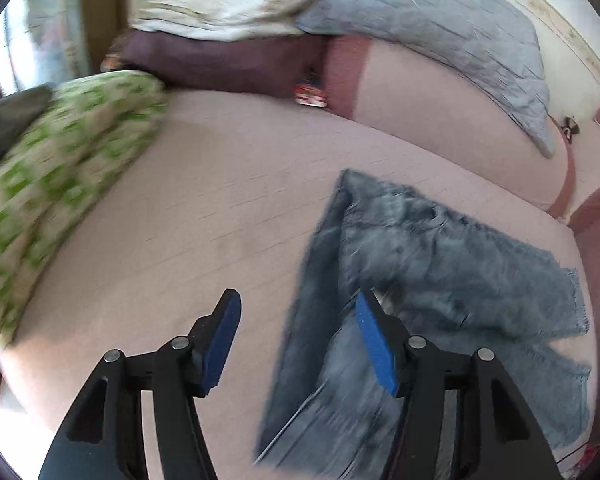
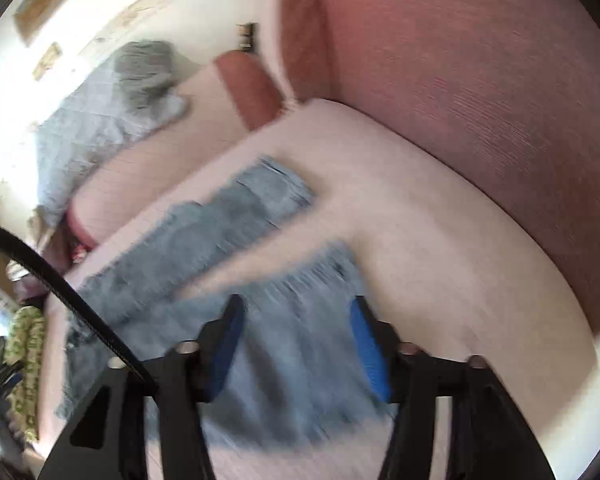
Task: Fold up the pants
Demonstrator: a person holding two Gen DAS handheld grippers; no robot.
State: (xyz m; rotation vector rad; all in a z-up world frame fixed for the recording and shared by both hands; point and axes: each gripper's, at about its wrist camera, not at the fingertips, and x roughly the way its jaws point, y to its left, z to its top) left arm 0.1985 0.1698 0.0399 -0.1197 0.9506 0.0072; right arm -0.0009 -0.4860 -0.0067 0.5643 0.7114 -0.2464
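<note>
Blue denim pants [image 1: 428, 280] lie spread on a pale pink sofa seat [image 1: 204, 216], the two legs parted in a V. In the right wrist view the pants [image 2: 228, 232] run from lower middle toward the upper right, blurred. My left gripper [image 1: 298, 320] is open and empty, above the seat at the pants' left edge; its right finger [image 1: 374, 344] is over the denim. My right gripper [image 2: 296, 328] is open and empty, just above one pant leg.
A green-patterned cushion [image 1: 60, 184] lies at the seat's left. A dark purple cushion [image 1: 224, 60] and a grey blanket [image 1: 440, 40] sit at the back. The reddish sofa back [image 2: 480, 100] rises at the right. A black cable [image 2: 60, 280] crosses the left.
</note>
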